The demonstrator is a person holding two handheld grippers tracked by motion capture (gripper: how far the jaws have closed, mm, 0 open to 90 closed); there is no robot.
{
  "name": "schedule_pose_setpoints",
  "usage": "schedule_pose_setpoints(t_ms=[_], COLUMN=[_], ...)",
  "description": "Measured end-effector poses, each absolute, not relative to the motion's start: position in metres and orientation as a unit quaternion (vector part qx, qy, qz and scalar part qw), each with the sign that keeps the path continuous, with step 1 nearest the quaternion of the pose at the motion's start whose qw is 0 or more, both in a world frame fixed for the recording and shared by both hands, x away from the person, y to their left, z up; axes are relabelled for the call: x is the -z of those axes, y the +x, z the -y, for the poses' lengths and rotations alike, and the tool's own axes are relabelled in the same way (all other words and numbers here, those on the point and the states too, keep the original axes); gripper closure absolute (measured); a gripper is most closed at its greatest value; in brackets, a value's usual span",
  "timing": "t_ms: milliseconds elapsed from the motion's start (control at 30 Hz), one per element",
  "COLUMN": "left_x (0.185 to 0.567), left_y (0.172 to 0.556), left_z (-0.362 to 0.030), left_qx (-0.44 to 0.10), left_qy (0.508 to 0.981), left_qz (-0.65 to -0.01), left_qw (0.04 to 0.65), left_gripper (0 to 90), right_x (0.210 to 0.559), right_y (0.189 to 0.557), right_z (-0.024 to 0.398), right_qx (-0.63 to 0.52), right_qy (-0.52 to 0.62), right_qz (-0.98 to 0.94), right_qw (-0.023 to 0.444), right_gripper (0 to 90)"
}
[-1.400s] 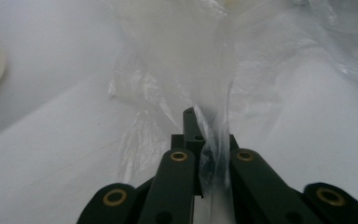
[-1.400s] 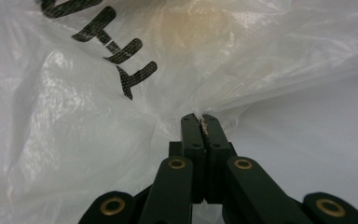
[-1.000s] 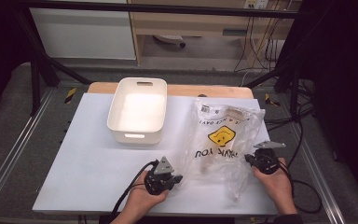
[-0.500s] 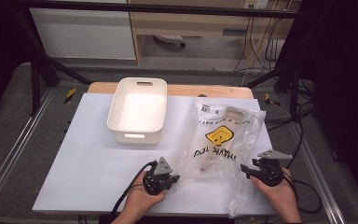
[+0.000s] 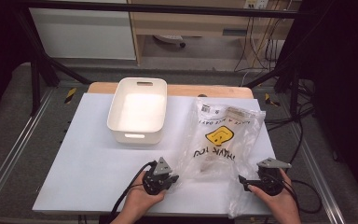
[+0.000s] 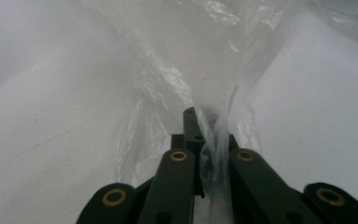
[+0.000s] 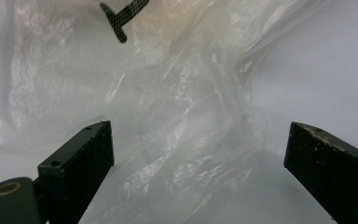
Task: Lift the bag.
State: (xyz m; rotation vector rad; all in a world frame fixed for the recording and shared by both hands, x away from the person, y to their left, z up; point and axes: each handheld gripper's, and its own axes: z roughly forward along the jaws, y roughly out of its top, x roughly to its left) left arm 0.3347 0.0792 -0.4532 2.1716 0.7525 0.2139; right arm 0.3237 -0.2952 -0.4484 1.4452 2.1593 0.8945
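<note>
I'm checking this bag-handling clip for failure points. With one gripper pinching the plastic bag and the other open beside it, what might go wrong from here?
1. The left gripper is shut on a thin fold of the plastic bag; a pull may tear or slip it.
2. The right gripper, whose jaws have just been opening, stands wide over crumpled film; closing may catch several layers or none.
3. The bag's near edge lies at the table edge and might slide off.
</note>
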Motion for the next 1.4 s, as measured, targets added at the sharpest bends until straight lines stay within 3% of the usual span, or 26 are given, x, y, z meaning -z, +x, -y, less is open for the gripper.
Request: schedule_pose_setpoints(t_ms=[200,500,767,1033,1400], left_x=[0.453,0.455,0.457,0.452,0.427], left_y=[0.335,0.335,0.336,0.340,0.354], left_z=[-0.079,-0.078,-0.079,-0.082,-0.097], left_qx=[-0.084,-0.081,-0.078,-0.070,-0.068], left_qy=[0.861,0.862,0.862,0.855,0.842], left_qz=[-0.297,-0.297,-0.299,-0.307,-0.321], left_qw=[0.404,0.402,0.402,0.412,0.428], left_gripper=[90.0,90.0,90.0,90.0,90.0], right_x=[0.453,0.449,0.448,0.437,0.402], right_y=[0.325,0.321,0.324,0.325,0.338], right_z=[0.289,0.279,0.273,0.275,0.270], right_qx=[-0.296,-0.309,-0.313,-0.342,-0.374], right_qy=[0.502,0.462,0.440,0.434,0.423], right_qz=[-0.790,-0.811,-0.824,-0.817,-0.803], right_qw=[0.192,0.183,0.175,0.166,0.189], right_gripper=[18.3,63.5,87.4,90.0,90.0])
